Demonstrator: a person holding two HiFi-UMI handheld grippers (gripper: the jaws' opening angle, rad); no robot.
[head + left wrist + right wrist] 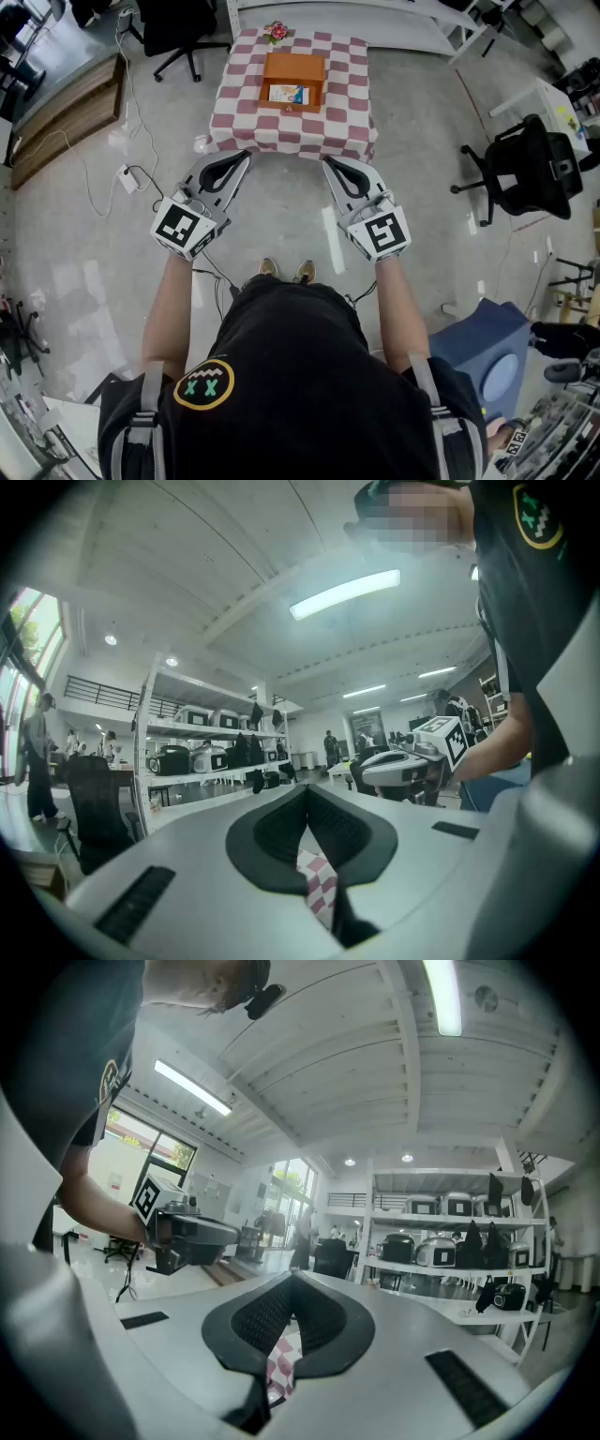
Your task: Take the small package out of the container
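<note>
A small table under a red-and-white checked cloth [337, 122] stands ahead of me in the head view. On it sits an orange-brown wooden container [294, 66], open at the front, with a small white and blue package [288, 94] inside. My left gripper [246, 155] and right gripper [328, 161] hover in front of the table's near edge, tips pointing at it, both short of the container. Both are shut and hold nothing. In the left gripper view the jaws [307, 794] meet, with checked cloth [319, 888] showing below. The right gripper view shows the same [292, 1283].
A pink flower [277, 33] lies at the table's far edge. Black office chairs stand at the back left [183, 37] and at the right [525, 173]. A cable and power strip [127, 176] lie on the floor at left. A blue box [492, 352] sits at right.
</note>
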